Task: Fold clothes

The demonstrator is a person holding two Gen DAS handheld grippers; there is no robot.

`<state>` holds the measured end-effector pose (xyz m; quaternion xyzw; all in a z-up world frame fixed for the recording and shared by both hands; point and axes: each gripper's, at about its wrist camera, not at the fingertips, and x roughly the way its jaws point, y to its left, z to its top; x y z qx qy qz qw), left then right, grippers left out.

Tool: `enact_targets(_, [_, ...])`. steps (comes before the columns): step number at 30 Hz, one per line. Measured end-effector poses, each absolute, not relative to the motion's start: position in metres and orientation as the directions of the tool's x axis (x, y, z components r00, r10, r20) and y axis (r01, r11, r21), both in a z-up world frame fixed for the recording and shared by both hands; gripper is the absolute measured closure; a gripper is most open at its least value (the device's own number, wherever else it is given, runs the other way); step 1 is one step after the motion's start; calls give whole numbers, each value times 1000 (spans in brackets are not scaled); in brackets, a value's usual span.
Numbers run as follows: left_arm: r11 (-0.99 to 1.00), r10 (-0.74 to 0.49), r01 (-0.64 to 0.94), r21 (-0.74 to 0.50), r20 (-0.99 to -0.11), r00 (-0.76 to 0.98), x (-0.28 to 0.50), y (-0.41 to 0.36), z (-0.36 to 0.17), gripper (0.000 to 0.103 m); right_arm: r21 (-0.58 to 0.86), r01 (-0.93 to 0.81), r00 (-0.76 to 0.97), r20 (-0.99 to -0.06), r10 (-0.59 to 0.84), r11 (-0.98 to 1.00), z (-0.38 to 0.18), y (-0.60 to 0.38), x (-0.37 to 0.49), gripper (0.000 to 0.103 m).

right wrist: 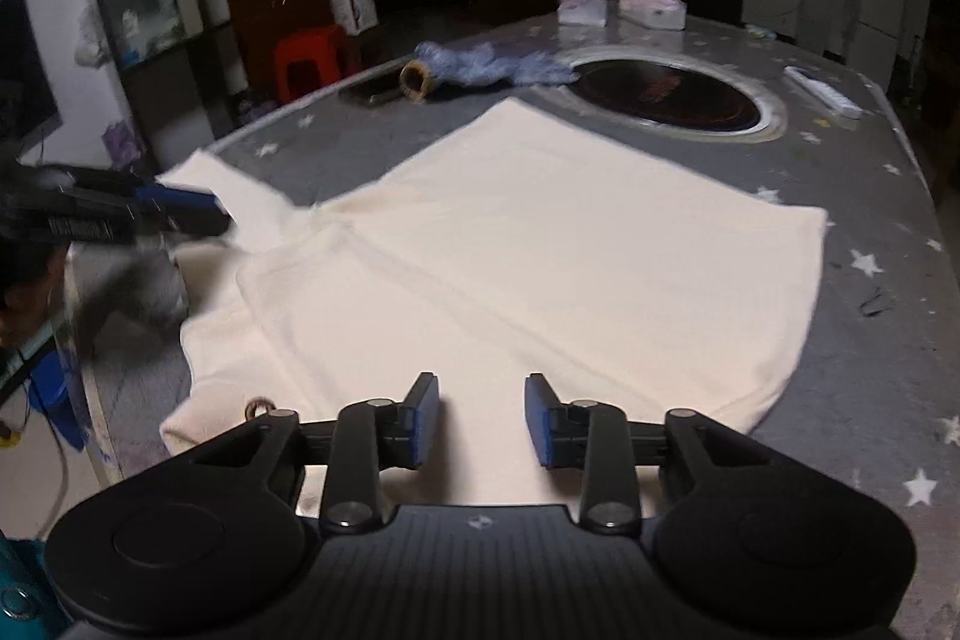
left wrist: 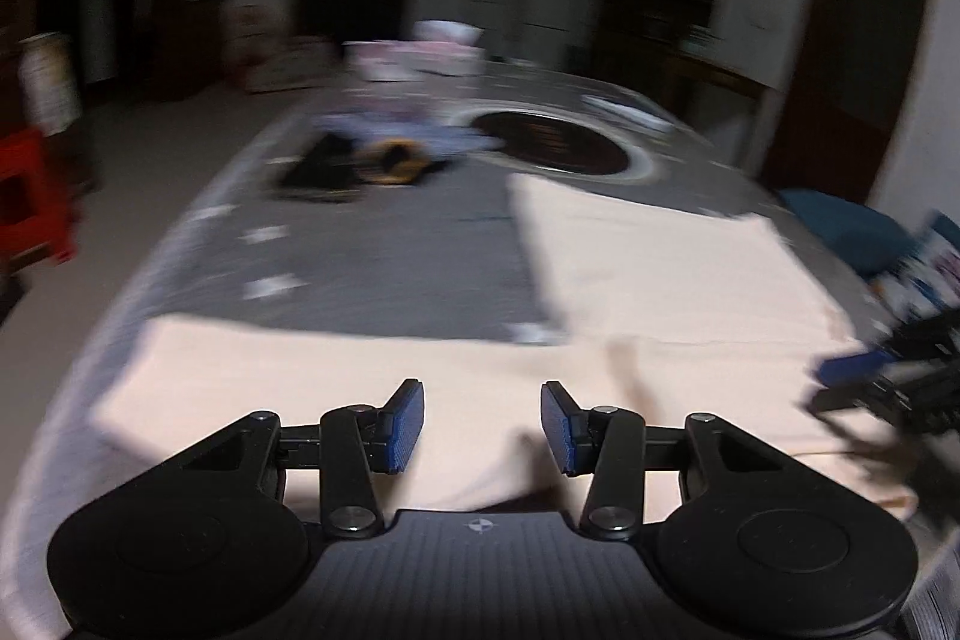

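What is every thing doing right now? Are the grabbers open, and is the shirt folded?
Left gripper: open, empty, above the shirt.
Right gripper: open, empty, above the shirt.
Cream shirt: lying on the table, partly folded.
Tissue pack: opened, one tissue sticking up.

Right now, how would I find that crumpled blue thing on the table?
Start at the big dark round hole in the grey star-patterned tablecloth. Just left of it lies the crumpled pale-blue cloth. Unlike the flat cream garment nearer you, it is bunched up.

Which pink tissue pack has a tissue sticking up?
The right-hand pack, nearer the white fridge; a tissue pokes up from it. The left pack shows none.
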<state>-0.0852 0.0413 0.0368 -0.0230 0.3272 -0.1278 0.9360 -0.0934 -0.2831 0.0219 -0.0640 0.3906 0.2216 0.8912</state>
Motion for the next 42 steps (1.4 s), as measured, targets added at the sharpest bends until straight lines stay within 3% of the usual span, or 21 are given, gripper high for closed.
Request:
enact_targets(8, [990,25,-105,-93,-617,786,-76,113,31,56,55,-462,606,-710,360,885,28,-275,-97,70])
enact_targets(14, [980,53,-164,-116,-639,767,-66,130,19,59,52,-465,606,-709,361,884,31,-272,-99,70])
enact_targets(19, [981,61,-161,-107,-619,783,-66,129,16,90,50,-458,613,-705,356,888,33,-273,-101,70])
enact_targets(22, [979,48,-159,-131,-604,796,-65,131,21,97,53,-454,620,-698,358,889,35,-275,-102,70])
enact_targets(30, [981,-96,5,-192,-471,877,-68,98,78,98,67,-437,650,-667,366,897,44,-283,-110,70])
enact_targets(36, [941,-323,259,-220,-346,881,-76,36,128,98,85,-406,676,-643,361,910,48,-296,-117,70])
enact_targets(42, [841,-540,489,-233,-296,788,-89,-37,143,98,104,-348,711,-619,335,932,52,-320,-127,70])
